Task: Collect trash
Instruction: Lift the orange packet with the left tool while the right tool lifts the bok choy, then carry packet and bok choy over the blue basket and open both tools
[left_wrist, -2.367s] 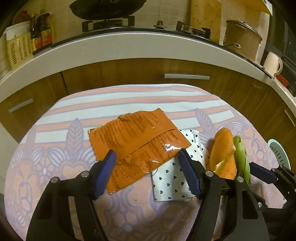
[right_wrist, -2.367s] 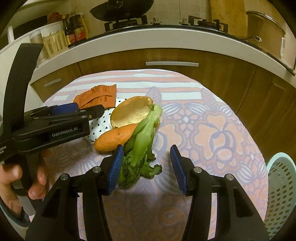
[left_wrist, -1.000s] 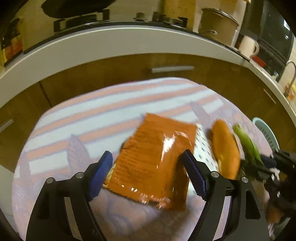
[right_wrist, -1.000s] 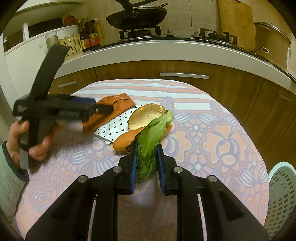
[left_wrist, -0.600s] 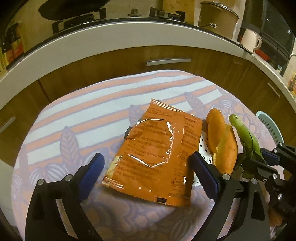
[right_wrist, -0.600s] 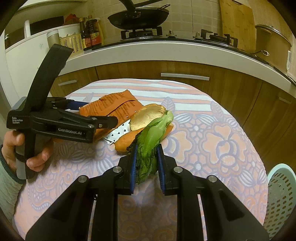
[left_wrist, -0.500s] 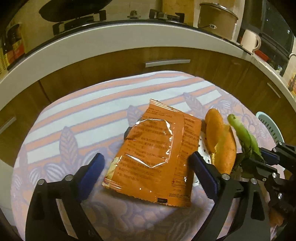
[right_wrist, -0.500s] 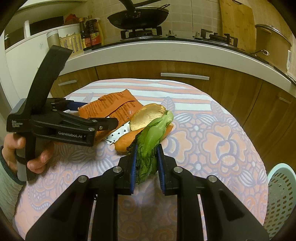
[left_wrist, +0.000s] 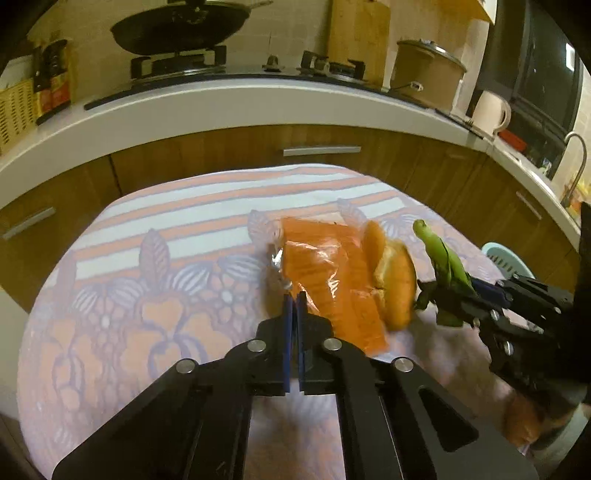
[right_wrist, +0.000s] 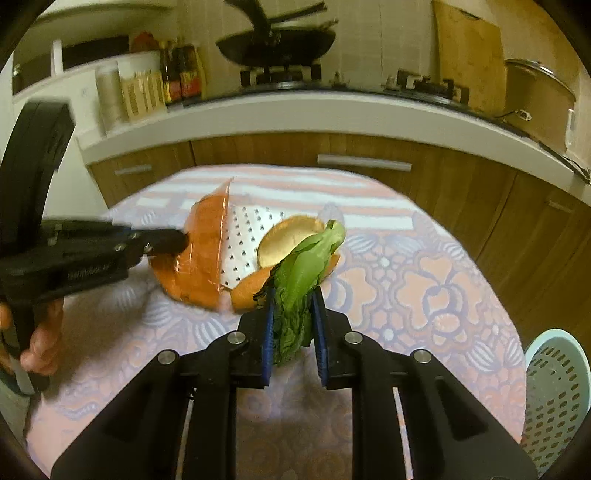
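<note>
Through my left view, my left gripper (left_wrist: 294, 300) has its jaws just snapped together on the edge of the orange wrapper (left_wrist: 332, 280), lifted beside the bread (left_wrist: 397, 284). Through my right view, my right gripper (right_wrist: 293, 314) clamps the green leaf (right_wrist: 306, 273) above the bench (right_wrist: 424, 295); the basket (right_wrist: 557, 387) stands rightward.

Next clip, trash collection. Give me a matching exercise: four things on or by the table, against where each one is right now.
Things:
1. orange wrapper
2. leafy green
3. dotted white packet
4. pale blue basket

Places:
A. beyond the table's edge, lower down
B. between the right claw's pads
C. lying on the tablecloth
D. pinched by the left claw, raised on edge

Pairs: 1-D, 2-B, 3-C, 4-A. The left claw's jaws have just closed.
</note>
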